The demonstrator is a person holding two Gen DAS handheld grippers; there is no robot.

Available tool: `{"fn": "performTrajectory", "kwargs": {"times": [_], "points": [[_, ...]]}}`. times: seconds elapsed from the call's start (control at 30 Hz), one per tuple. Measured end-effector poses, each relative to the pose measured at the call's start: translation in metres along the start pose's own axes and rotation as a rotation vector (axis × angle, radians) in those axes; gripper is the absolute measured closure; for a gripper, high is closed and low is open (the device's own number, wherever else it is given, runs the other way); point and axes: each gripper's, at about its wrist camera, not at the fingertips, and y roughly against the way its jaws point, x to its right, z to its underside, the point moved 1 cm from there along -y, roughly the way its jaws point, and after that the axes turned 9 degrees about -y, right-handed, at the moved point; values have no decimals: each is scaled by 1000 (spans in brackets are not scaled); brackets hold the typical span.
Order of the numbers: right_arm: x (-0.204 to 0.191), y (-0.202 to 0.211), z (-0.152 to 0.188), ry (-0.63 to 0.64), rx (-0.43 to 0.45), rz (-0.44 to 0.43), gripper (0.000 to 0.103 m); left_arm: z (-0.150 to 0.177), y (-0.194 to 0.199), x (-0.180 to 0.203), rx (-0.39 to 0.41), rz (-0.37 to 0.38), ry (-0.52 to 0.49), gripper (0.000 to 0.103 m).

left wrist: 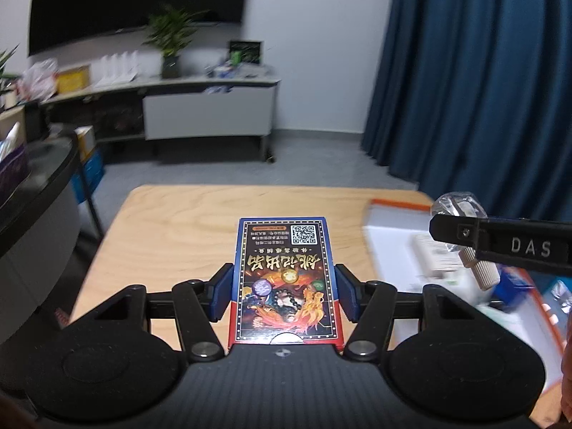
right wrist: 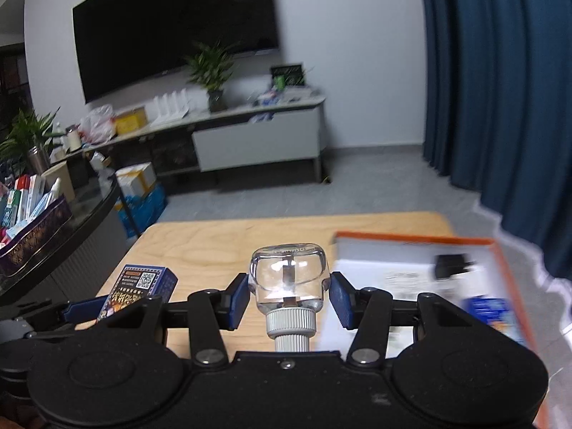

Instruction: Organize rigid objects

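Left hand-held gripper (left wrist: 284, 293) pinches a card box (left wrist: 286, 282) by its long sides, blue pads flat against both edges. Box is blue-edged with a red lower end, black face, gold Chinese lettering printed upside down in the left wrist view, a QR code at its far end at 12 o'clock, and flame and bead artwork near the camera. It is held above the light wood worktop (left wrist: 171, 221).

Right hand-held gripper (right wrist: 289, 295) pinches a clear glass bottle (right wrist: 289, 277), rounded and squat, its ribbed grey-white cap (right wrist: 291, 325) pointing back toward the camera. At 3 o'clock, an orange-rimmed white tray (right wrist: 411, 241) lies on the worktop, holding blurred small items and a blue pack (right wrist: 489, 309).
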Motion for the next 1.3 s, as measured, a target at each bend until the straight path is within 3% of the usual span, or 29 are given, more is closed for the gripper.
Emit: {"fn": "performTrajectory", "kwargs": {"times": [0.2, 0.43, 0.7, 1.3], "points": [[44, 59, 10, -10, 70, 82, 43, -2, 16, 45, 13, 96, -1, 43], [84, 101, 26, -75, 111, 141, 43, 1, 26, 92, 29, 120, -67, 43], [95, 115, 39, -83, 108, 149, 43, 13, 31, 105, -3, 159, -70, 43], [111, 126, 51, -107, 94, 153, 43, 19, 38, 117, 1, 144, -98, 43]]}}
